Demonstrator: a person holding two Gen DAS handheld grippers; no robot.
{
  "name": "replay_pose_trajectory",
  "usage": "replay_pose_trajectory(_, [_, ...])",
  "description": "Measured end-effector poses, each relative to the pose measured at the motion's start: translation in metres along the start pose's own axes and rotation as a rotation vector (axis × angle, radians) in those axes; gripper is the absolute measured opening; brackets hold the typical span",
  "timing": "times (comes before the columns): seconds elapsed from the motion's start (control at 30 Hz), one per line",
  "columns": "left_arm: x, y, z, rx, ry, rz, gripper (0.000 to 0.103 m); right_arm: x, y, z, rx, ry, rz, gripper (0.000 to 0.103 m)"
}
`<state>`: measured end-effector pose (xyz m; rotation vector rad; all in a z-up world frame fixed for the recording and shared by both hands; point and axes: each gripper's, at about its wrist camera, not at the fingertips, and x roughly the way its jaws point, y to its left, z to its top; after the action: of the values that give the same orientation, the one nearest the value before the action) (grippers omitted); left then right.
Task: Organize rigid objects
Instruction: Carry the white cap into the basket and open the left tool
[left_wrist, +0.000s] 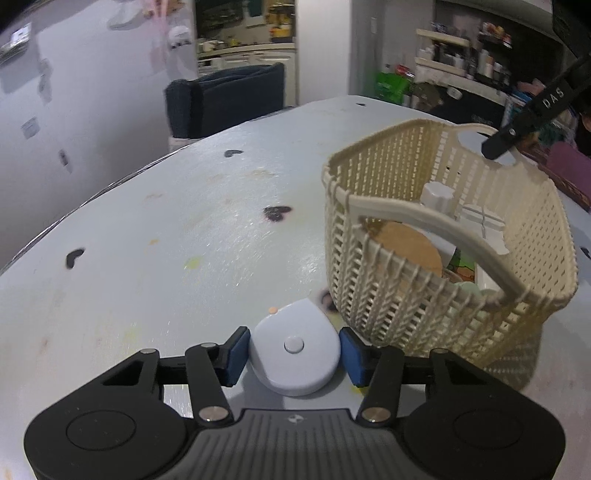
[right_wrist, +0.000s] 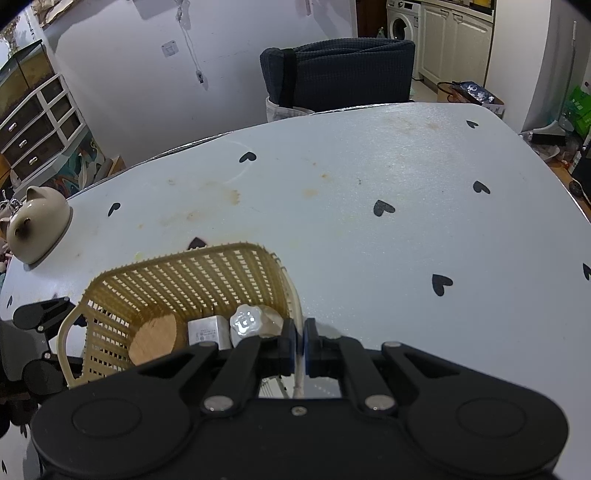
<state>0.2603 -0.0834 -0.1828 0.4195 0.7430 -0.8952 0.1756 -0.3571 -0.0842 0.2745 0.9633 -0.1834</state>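
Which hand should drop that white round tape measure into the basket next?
Left. The left gripper already has the white tape measure between its blue pads, right beside the basket. The right gripper is busy, shut on the basket's handle, apparently steadying it.

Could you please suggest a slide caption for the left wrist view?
Left gripper jaws bracket a white teardrop-shaped tape measure beside a cream woven plastic basket.
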Motion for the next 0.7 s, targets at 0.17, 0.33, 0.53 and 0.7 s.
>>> replay_pose_trajectory(0.17, [-0.011,-0.006,-0.011,-0.095,-0.002,0.050,0.053,0.001,0.000,0.000,-0.008,-0.001,0.001,0.005])
replay_pose_trajectory(0.33, [-0.025,-0.015,-0.021,-0.210,0.013,0.120,0.053,0.000,0.000,-0.001,-0.014,-0.007,0.005,0.005])
replay_pose_trajectory(0.53, [-0.046,-0.023,-0.029,-0.361,0.019,0.214,0.053,0.000,0.000,-0.001,-0.037,-0.009,0.011,0.005])
replay_pose_trajectory(0.7, [-0.075,-0.040,-0.021,-0.440,-0.019,0.297,0.053,0.001,-0.002,-0.001,-0.040,-0.011,0.025,0.004])
